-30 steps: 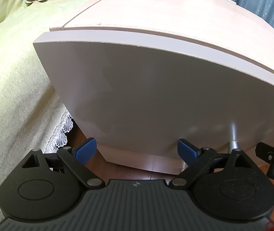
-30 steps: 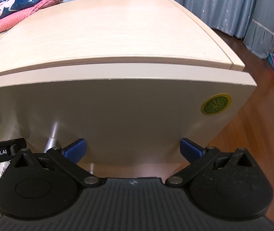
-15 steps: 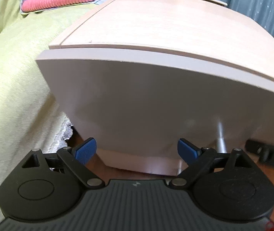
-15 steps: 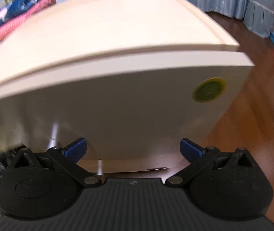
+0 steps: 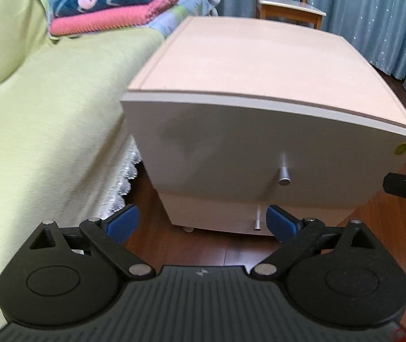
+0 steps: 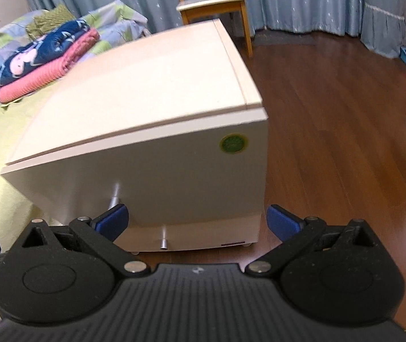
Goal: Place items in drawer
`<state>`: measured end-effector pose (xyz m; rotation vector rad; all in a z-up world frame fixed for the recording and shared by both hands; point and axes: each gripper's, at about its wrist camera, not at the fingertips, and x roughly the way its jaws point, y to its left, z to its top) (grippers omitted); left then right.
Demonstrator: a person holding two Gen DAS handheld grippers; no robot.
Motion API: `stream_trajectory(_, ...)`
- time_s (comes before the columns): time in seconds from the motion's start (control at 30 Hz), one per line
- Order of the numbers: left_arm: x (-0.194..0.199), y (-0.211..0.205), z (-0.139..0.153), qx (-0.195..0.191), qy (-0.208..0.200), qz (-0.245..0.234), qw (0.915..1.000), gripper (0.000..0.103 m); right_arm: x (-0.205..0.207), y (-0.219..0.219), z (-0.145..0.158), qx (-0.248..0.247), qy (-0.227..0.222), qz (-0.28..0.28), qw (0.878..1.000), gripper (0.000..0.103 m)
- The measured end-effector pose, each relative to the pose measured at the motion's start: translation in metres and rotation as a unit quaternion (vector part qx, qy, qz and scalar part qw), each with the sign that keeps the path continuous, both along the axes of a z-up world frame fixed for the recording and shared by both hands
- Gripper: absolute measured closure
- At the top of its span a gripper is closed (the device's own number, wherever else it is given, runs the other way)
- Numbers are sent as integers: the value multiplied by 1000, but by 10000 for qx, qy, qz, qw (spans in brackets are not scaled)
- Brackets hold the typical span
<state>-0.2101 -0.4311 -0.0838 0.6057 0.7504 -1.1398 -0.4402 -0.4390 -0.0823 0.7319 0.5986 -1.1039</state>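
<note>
Pale wood nightstand (image 5: pixel 260 79) drawers sitting closed; left tongs (image 5: pixel 202 222), right tongs (image 6: pixel 196 222) hovering wide apart, empty, facing top knob (image 5: pixel 283 175) for pulling.

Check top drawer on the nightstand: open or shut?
Shut. The top drawer front sits flush under the nightstand top, no gap or interior showing. Its knob is untouched; both grippers are open, empty.

Matt pale wood-grain cabinet (image 5: pixel 260 65), brushed-metal knob (image 5: pixel 283 174), glossy wooden floor (image 6: pixel 345 119).
</note>
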Motion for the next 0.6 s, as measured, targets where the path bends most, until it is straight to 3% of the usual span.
stream_trajectory(0.3,-18,36,46,-381,-206,-24,9991,4,-21,33,58,-681,6,356,9970,1)
stream_trajectory(0.6,-34,65,65,-570,-298,-21,9979,4,-33,59,78,-906,113,629,9938,1)
